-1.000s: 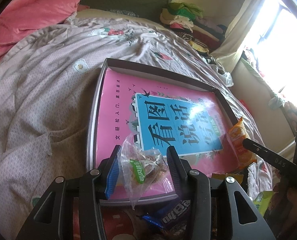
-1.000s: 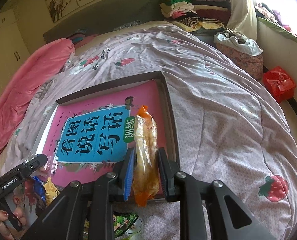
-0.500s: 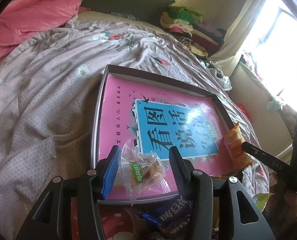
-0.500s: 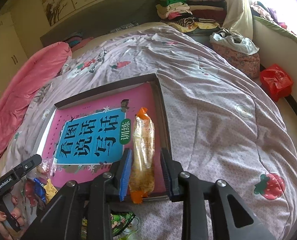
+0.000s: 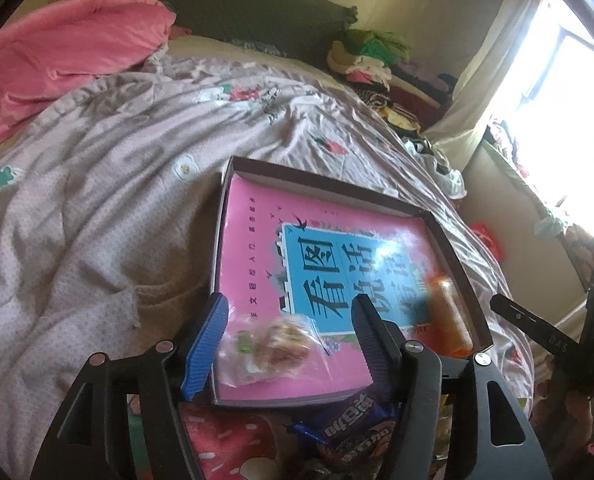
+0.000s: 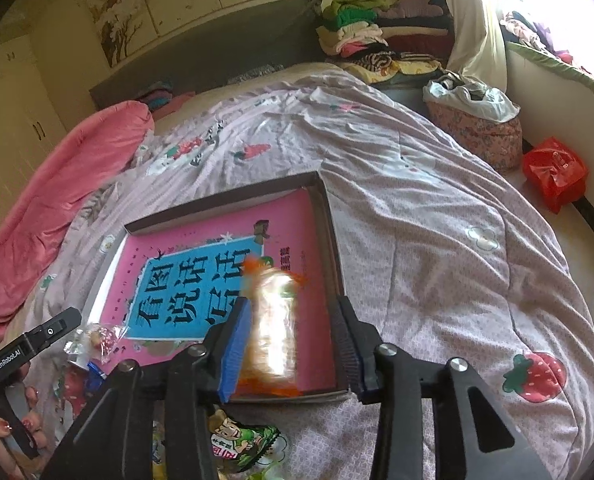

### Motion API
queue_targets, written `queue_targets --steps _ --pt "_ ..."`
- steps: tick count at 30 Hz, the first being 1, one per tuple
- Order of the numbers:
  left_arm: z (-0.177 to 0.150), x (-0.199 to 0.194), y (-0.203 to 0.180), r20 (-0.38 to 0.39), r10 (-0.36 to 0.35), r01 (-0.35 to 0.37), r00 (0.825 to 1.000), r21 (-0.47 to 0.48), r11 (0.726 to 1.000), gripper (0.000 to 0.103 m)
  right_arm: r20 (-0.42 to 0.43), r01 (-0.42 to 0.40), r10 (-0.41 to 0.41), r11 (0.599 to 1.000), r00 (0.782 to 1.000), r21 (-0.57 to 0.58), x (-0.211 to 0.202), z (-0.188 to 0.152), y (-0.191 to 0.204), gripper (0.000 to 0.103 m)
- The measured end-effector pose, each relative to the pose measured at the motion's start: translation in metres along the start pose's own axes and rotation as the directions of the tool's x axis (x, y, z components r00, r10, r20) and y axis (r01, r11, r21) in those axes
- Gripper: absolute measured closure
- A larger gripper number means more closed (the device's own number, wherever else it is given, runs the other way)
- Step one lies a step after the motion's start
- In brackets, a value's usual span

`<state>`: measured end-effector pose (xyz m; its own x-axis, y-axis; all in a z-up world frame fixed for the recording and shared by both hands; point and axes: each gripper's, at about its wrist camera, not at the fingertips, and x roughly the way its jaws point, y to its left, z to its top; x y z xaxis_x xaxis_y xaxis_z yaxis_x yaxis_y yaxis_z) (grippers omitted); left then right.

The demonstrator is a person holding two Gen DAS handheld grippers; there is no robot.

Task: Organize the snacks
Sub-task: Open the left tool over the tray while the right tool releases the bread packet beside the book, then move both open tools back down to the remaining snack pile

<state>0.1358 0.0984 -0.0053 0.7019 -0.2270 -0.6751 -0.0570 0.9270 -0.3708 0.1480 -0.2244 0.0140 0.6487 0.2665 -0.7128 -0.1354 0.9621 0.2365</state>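
A shallow dark box (image 5: 329, 182) (image 6: 217, 200) lies on the bed with a pink and blue book (image 5: 257, 248) (image 6: 201, 280) inside it. My left gripper (image 5: 291, 336) hovers over the box's near left corner. Its jaws are opening, and a clear bag of snacks (image 5: 265, 344), blurred, lies loose between them on the book. My right gripper (image 6: 293, 344) is over the near right corner with its jaws opening too. A blurred orange packet (image 6: 273, 332) (image 5: 447, 316) sits between them beside the blue pad (image 6: 237, 348), clear of the other pad.
Loose snacks lie on the lilac quilt (image 6: 437, 240) before the box: a blue packet (image 5: 349, 428) and a green packet (image 6: 245, 440). A pink duvet (image 5: 65, 56) is at the far left. Folded clothes (image 6: 353, 32) and a red bag (image 6: 557, 172) sit at the right.
Both pairs of jaws have widened. The clear bag and the orange packet have come free of the pads and dropped toward the book. The left gripper has risen slightly.
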Motion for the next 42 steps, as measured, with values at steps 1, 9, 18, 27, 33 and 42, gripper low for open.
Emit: queue_targets --steps 1,9,18,27,33,42 --pt "0.001 -0.001 0.000 0.002 0.001 -0.001 1.000 -0.001 1.000 0.037 0.003 0.000 0.000 1.000 1.000 -0.001 -0.001 0.000 0.000 0.060" --pt "0.004 -0.013 0.003 0.019 -0.002 0.002 1.000 -0.008 1.000 0.033 0.027 -0.011 0.011 1.000 1.000 -0.004 -0.010 0.001 0.004 0.057" --pt "0.003 -0.030 0.003 0.045 -0.003 0.003 0.999 -0.006 1.000 0.026 0.066 -0.032 0.034 0.999 0.997 -0.028 -0.027 0.001 0.012 0.047" --pt "-0.001 -0.042 -0.002 0.059 -0.010 0.010 0.998 0.001 1.000 0.025 0.078 -0.040 0.042 0.999 0.996 -0.036 -0.037 -0.001 0.013 0.043" --pt "-0.004 -0.047 -0.005 0.059 -0.006 0.005 0.998 0.012 1.000 0.025 0.085 -0.041 0.045 0.998 0.995 -0.041 -0.046 -0.004 0.013 0.043" --pt "-0.010 -0.055 -0.011 0.057 -0.006 0.004 0.998 0.029 1.000 0.025 0.082 -0.040 0.043 0.998 0.996 -0.043 -0.057 -0.011 0.013 0.039"
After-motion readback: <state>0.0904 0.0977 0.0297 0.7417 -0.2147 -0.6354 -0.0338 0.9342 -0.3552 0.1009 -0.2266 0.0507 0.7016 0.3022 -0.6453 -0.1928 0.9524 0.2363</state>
